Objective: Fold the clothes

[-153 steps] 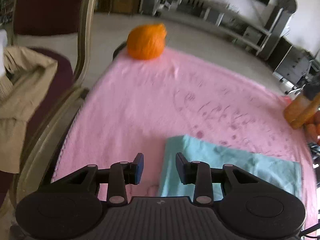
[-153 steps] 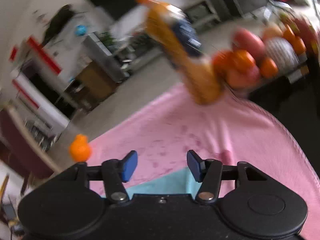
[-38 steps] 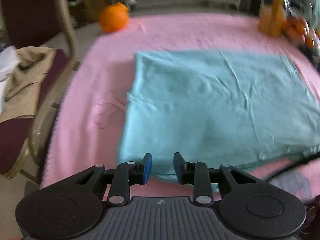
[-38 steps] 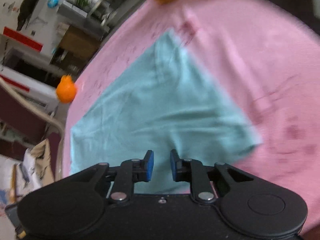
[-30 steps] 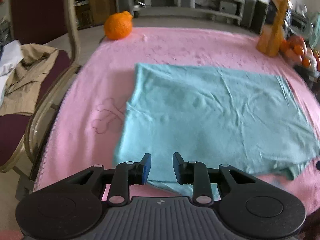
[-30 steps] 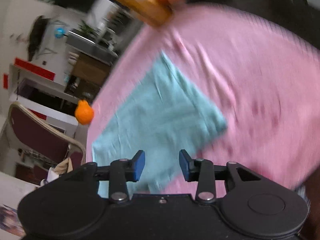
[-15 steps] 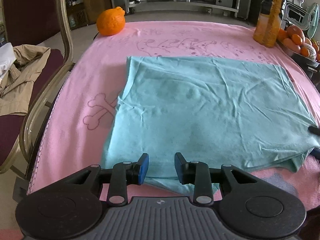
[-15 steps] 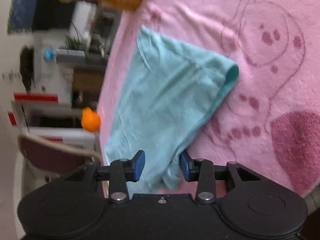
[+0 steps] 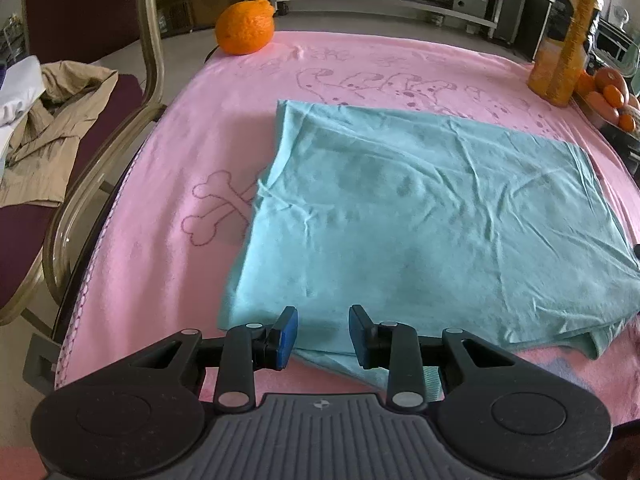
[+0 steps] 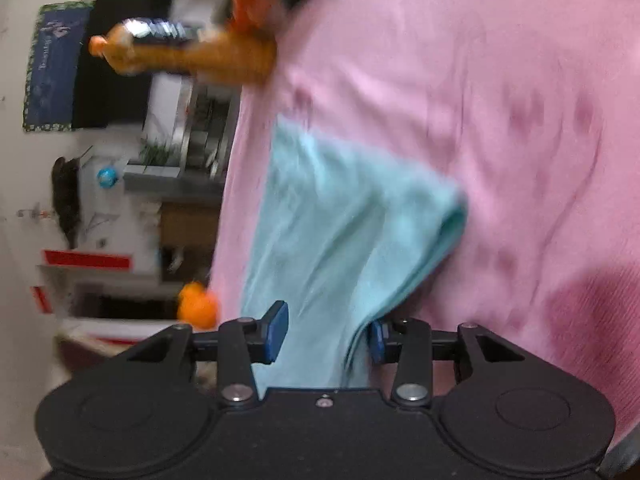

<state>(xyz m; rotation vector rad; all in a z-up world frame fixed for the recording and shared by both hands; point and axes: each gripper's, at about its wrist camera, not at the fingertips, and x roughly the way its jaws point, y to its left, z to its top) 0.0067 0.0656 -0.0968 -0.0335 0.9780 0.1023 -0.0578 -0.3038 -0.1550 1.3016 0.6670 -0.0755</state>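
Teal cotton garment (image 9: 420,216) flat, centre frame, on pink printed towel (image 9: 168,184); looks folded once already, more folds left. Left gripper (image 9: 322,336) lower centre, jaws apart, empty, at near hem. Right gripper (image 10: 324,334) jaws wide, cloth edge between, not clamped.

Left gripper (image 9: 322,334) black with ribbed grey housing, blue pads, silver screws, right gripper (image 10: 327,333) alike, smooth housing
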